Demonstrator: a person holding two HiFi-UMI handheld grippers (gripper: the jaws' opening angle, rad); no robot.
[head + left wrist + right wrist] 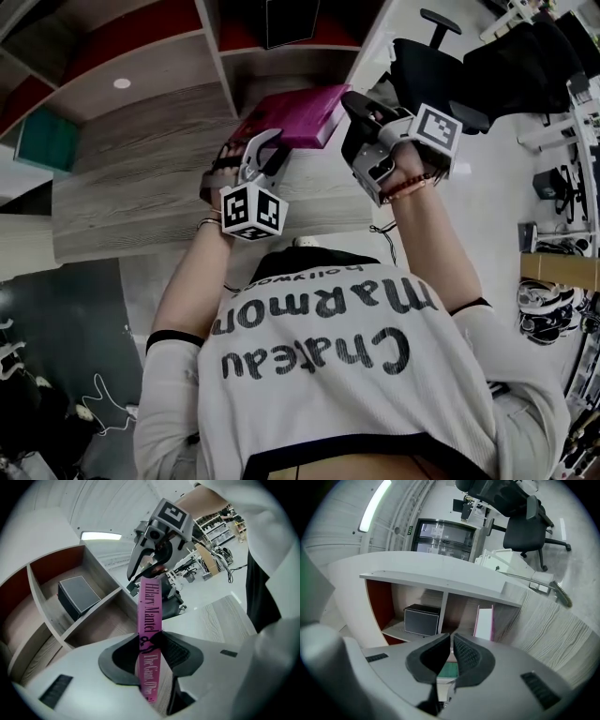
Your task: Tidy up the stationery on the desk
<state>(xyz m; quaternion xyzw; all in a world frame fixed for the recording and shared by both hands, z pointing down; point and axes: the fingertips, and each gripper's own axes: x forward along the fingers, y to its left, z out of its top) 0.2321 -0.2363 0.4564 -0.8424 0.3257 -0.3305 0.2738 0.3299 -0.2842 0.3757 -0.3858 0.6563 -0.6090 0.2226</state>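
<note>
Above the wood-grain desk (141, 187), at the left, the left gripper (151, 641) is clamped on the pink book (295, 117), a pad pressing each cover at the spine. The book is held up off the desk before the shelf unit (440, 581), its spine facing the left gripper's camera. Its long axis runs away along those jaws toward the right gripper (359, 105). That gripper's fingertips sit at the book's far end, touching or not I cannot tell. Its jaws stand nearly together with a slim gap and nothing between them. In the shelf, the left compartment holds a dark box (422, 619); the right one holds a pink-covered book (485, 623) standing upright.
</note>
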